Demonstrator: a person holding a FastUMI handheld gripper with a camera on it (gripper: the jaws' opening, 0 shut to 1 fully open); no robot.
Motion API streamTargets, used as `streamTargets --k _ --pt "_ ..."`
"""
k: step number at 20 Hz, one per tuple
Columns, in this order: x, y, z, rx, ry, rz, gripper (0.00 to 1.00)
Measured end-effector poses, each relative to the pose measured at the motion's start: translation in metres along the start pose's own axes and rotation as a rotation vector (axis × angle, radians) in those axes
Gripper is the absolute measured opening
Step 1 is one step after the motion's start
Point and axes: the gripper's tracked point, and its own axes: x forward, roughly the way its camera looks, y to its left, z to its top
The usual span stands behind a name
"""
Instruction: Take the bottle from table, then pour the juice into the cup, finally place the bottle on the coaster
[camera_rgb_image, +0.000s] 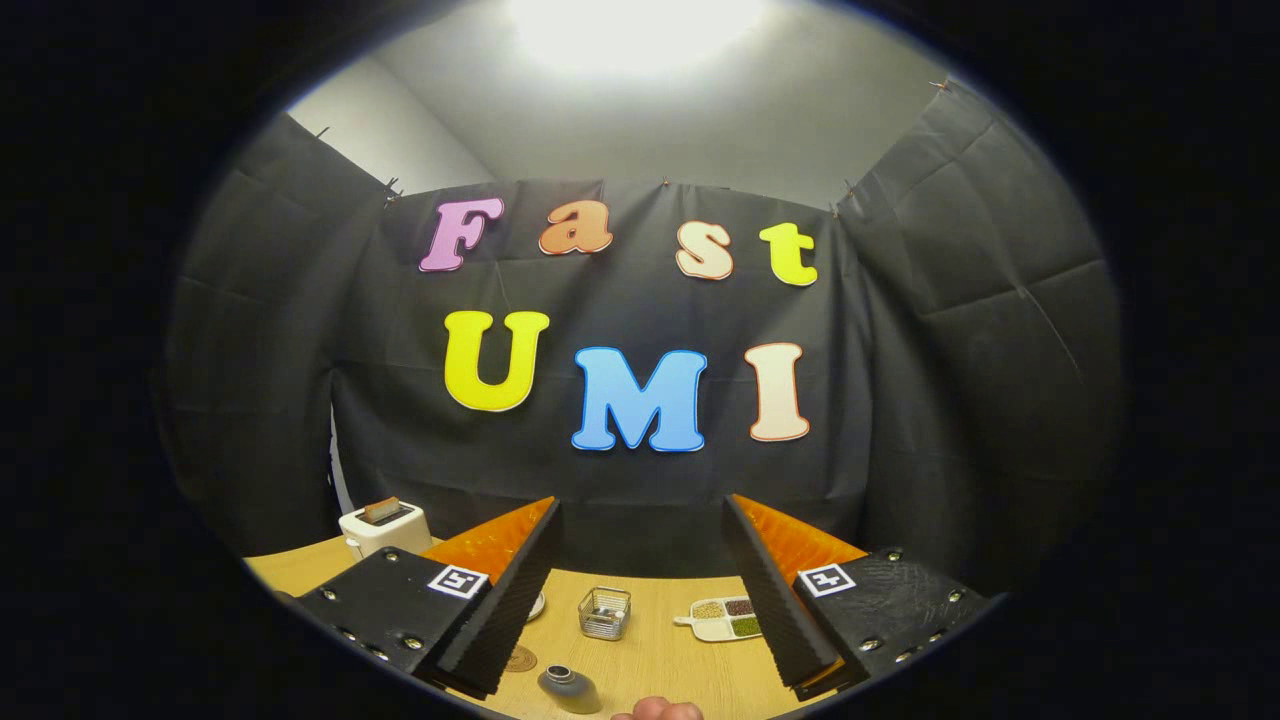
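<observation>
**A:** In the gripper view, where did you have the gripper (640, 585)?

**B:** You held it high and level, its fingers (505, 590) spread wide with nothing between them, aimed more at the booth wall than at the table (650, 655).

**A:** And the bottle (569, 688)?

**B:** It stood upright low between your fingers, a little nearer the left one and below the tips, so its mouth showed from above. You needed to drop and tilt down toward it, I'd judge.

**A:** Anything close by?

**B:** A round woven coaster (520, 658) lay just beside the left finger, near the bottle. A wire basket (605, 612) and a divided tray (722, 618) sat beyond; a toaster (385, 525) stood far left. A fingertip (660, 710) showed just right of the bottle. I couldn't pick out the cup.
</observation>
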Motion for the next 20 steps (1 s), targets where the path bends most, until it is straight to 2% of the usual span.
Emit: streamTargets --k 3,8,12,16,20 --pt "-0.003 0.007 -0.022 0.014 -0.01 0.026 0.97" --pt "-0.013 0.017 -0.088 0.007 0.05 0.057 0.98" --pt "-0.026 0.046 -0.142 0.02 0.098 0.124 0.97" --pt "-0.029 0.062 -0.193 0.026 0.172 0.134 0.98" --pt "-0.024 0.077 -0.23 -0.006 0.192 0.139 0.97"
